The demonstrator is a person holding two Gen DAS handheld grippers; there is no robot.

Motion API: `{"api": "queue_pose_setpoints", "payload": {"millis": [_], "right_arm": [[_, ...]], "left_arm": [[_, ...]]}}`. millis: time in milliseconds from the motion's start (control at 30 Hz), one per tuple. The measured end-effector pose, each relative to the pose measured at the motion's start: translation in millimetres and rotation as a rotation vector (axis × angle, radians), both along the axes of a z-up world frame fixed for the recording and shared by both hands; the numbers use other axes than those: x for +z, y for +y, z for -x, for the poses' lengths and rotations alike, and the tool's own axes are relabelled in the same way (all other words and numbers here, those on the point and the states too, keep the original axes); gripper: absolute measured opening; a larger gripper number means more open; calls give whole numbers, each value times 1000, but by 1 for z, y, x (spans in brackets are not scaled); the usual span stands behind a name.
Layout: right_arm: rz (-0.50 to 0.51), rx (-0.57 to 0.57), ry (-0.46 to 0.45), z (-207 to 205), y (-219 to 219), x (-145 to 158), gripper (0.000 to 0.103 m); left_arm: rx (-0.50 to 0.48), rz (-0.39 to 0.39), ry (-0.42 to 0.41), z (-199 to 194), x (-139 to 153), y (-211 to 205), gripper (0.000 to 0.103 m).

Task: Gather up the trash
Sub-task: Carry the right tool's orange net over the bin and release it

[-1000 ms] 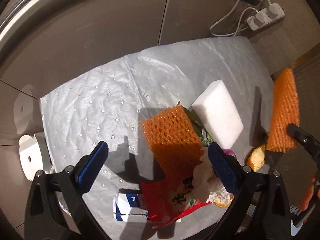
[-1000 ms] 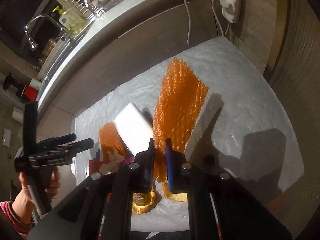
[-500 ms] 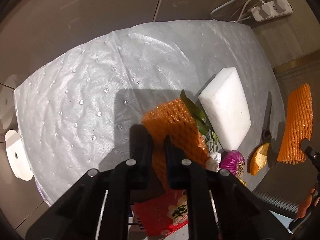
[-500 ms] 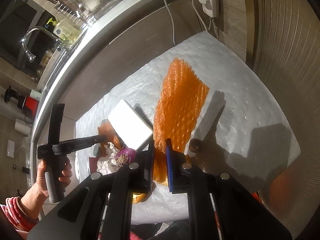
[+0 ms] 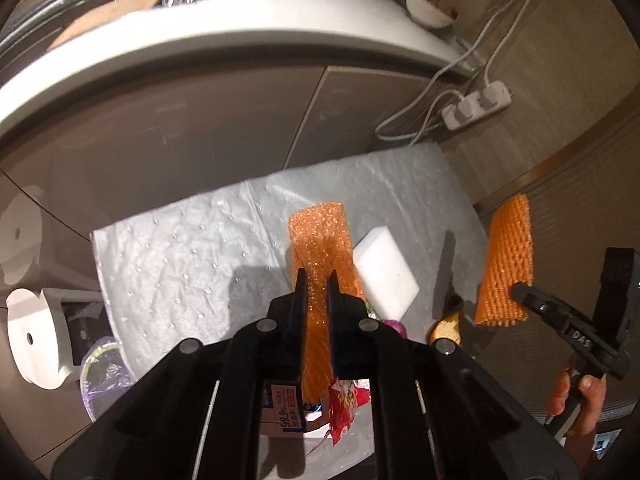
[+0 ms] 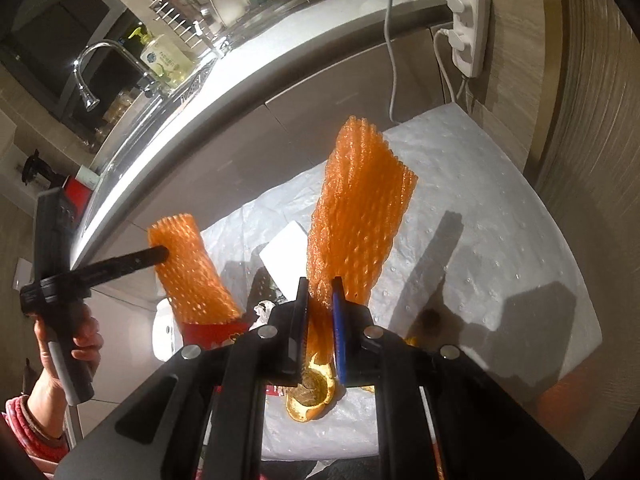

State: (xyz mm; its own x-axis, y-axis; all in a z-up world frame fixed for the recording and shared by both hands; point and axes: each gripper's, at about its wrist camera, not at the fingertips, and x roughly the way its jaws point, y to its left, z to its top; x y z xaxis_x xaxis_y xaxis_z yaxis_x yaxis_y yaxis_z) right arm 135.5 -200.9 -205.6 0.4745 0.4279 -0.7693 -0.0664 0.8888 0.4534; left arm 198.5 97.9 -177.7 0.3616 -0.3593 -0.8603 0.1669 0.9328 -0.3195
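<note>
Left claw [image 5: 317, 280] now clamped on orange netting [image 5: 320, 240]

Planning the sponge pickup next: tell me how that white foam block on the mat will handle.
The white foam block looks light and squashy, so closing on it would probably dent it. Its flat faces on the mat suggest it will slide rather than roll.

You have two orange foam nets [image 5: 320, 252] [image 6: 356, 216], both in an open mesh pattern. The mat [image 5: 180, 248] beneath is pale grey-white with a dotted, dimpled pattern. The block [image 5: 386, 276] is plain white. Your peel [image 6: 312, 396] is yellow-orange, the wrapper [image 5: 344, 396] red.
</note>
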Motion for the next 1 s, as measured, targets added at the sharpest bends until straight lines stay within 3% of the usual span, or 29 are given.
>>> {"api": "queue_pose_setpoints", "payload": {"millis": [233,400,600,700,1000], "right_arm": [[8,156,-60,10,69,31,11],[-52,374,-46,35,165,31,11],[-73,614,54,69,291,-10,11],[-31,706,96,86,345,-37,11],[117,781,187,111,434,-115,11]], "left_arm": [[74,-12,-160,38,69,60,9],[151,-70,-175,92,78,119,9],[257,-134,-122,155,60,192,9],[294,-144,-91,178,51,223,9],[298,-191,-44,216,28,276,9]]}}
